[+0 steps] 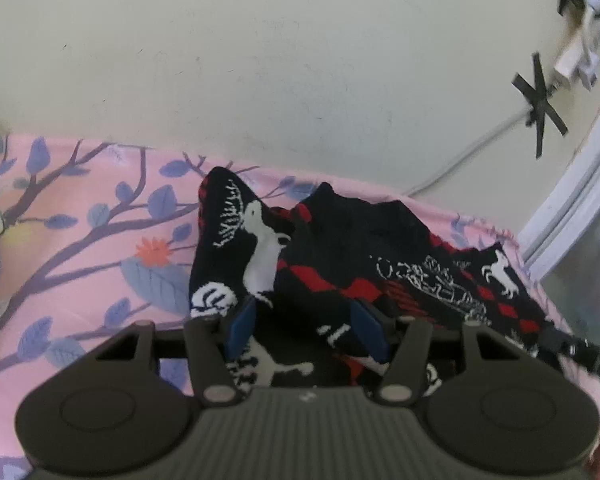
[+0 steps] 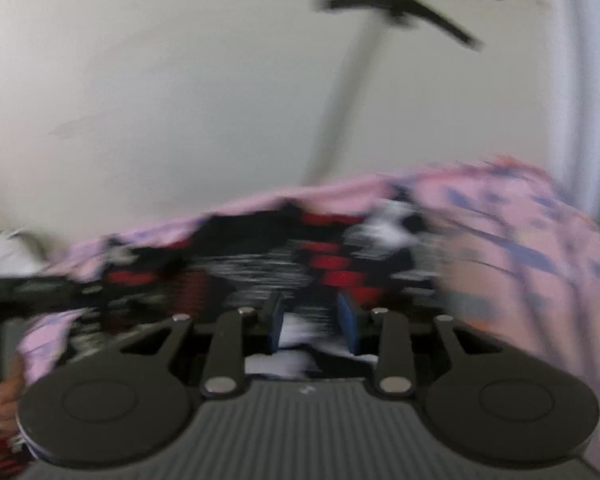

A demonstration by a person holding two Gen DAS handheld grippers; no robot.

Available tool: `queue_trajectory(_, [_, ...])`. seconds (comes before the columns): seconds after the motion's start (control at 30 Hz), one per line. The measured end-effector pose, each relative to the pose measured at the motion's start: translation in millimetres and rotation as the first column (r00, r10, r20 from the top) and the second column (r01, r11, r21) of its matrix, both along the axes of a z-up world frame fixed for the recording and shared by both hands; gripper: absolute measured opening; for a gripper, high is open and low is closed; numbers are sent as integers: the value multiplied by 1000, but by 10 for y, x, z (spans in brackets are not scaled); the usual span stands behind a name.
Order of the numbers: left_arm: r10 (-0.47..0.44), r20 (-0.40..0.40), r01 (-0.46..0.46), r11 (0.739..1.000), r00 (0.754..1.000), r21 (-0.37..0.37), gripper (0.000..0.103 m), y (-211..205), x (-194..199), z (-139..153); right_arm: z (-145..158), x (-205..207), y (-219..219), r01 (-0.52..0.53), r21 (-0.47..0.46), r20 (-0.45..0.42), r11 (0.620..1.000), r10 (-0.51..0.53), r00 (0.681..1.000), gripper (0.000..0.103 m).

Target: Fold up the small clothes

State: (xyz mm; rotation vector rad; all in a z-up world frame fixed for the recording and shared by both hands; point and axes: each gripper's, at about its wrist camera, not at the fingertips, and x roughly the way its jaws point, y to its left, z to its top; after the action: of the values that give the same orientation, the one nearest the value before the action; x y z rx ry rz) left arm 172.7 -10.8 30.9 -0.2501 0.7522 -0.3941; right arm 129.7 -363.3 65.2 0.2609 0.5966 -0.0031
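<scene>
Dark patterned garment (image 1: 340, 264) bunched near the pink sheet's (image 1: 80, 240) far edge

The garment (image 1: 340, 248) lies on the sheet (image 1: 80, 240), wall (image 1: 260, 60) behind.

A pink cloth-covered surface printed with blue leaves and dark branches (image 1: 100, 240) carries a crumpled black knitted garment with red diamonds and white animal figures (image 1: 340, 256), lying near its far edge.
</scene>
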Motion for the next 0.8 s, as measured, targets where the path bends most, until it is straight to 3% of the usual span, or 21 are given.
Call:
queue_trajectory(0.07, [-13,24,12,999,1000,46,54,-58,-37,-11,-218,107,-227,77,9,-122,997,-75,990,31])
queue_trajectory(0.1, [-21,37,18,997,999,71,55,-93,-56,-14,-273,51,-296,89,35,-70,995,-87,994,29])
queue_trajectory(0.2, [-38,52,33,995,998,96,60,-132,-86,-12,-315,-7,-307,87,53,-37,995,-85,996,30])
queue_trajectory(0.4, [-14,66,14,1000,998,3,63,1,-92,64,-313,-53,-277,88,62,-4,994,-88,996,35])
queue_trajectory(0.6, [43,81,-40,999,996,-34,63,114,-79,104,-272,-133,-362,111,115,34,987,-115,993,35])
queue_trajectory(0.8, [39,41,-40,999,998,21,64,62,-15,18,-270,-138,-369,116,126,36,985,-122,992,35])
